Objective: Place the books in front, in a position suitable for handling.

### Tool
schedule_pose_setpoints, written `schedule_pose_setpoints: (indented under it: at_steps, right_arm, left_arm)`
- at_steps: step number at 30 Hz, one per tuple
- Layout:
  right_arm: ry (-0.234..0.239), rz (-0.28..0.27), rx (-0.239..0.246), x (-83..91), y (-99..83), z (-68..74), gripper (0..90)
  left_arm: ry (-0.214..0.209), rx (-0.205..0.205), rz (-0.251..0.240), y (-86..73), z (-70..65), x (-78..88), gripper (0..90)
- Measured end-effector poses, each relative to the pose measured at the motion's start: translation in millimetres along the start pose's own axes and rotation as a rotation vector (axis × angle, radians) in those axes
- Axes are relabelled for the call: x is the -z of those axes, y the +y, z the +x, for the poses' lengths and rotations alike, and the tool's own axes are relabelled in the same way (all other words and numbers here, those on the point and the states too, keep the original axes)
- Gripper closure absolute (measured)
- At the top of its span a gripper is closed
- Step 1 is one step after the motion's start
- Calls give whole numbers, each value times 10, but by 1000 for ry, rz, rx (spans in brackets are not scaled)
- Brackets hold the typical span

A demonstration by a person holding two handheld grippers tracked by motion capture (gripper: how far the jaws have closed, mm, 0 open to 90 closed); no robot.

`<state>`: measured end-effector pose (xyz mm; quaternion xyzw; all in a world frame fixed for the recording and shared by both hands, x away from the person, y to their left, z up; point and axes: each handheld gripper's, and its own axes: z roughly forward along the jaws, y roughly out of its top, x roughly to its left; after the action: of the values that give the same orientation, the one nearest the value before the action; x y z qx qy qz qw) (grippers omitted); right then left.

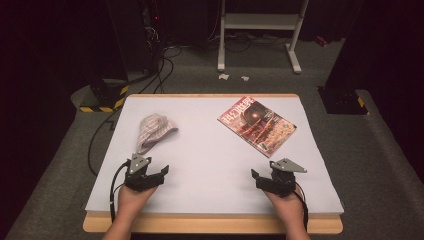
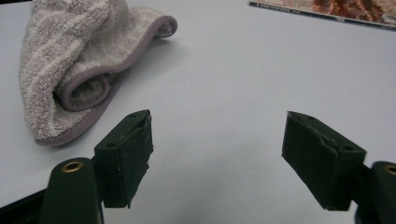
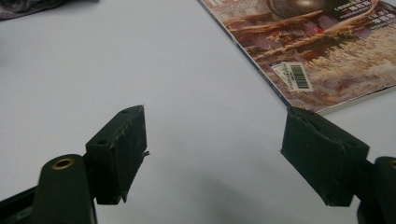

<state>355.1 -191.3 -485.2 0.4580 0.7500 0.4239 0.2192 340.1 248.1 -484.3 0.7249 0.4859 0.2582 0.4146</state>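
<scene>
Since both grippers sit low at the near edge of the worktop (image 1: 210, 150) with nothing in them, this looks like a starting spot, where each one waits before it goes for something. Take the towel (image 1: 154, 131) as the landmark. It is a small striped cloth, bunched up and partly rolled, and it lies on the pale sheet of the worktop. The left gripper (image 1: 156, 175) rests just on the near side of the towel, very close but not touching it. Its jaws stand wide apart and hold nothing, and in the left gripper view the towel (image 2: 79, 65) lies a little ahead of the left jaw and off to the side. That spot makes sense, I think, because the left gripper is the nearest one and only has to move a little way forward to reach the cloth. The magazine (image 1: 256, 124) lies flat, well to the right of the towel, turned at a slant. The right gripper (image 1: 264, 179) is far from the towel, on the near side of the magazine, and its jaws are also spread wide with nothing between them. In the right gripper view the magazine (image 3: 327, 51) corner lies just past the right jaw, so each gripper seems lined up with its own thing.
</scene>
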Motion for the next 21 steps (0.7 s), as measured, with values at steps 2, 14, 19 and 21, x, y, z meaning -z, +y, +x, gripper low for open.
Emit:
schedule_pose_setpoints:
  at_steps: [2, 14, 19, 21]
  right_arm:
    - [-1, 1, -1, 1, -4, 0, 219]
    - [-4, 9, -14, 11, -9, -28, 226]
    - [-3, 6, -8, 22, -10, -3, 228]
    - [-4, 18, -8, -9, -18, -7, 228]
  left_arm:
    - [-18, 15, -4, 4, 12, 1, 269]
    - [-17, 19, -9, 0, 32, 11, 288]
    - [-19, 26, -20, 2, 49, 32, 288]
    - [-31, 36, -26, 9, 58, 26, 288]
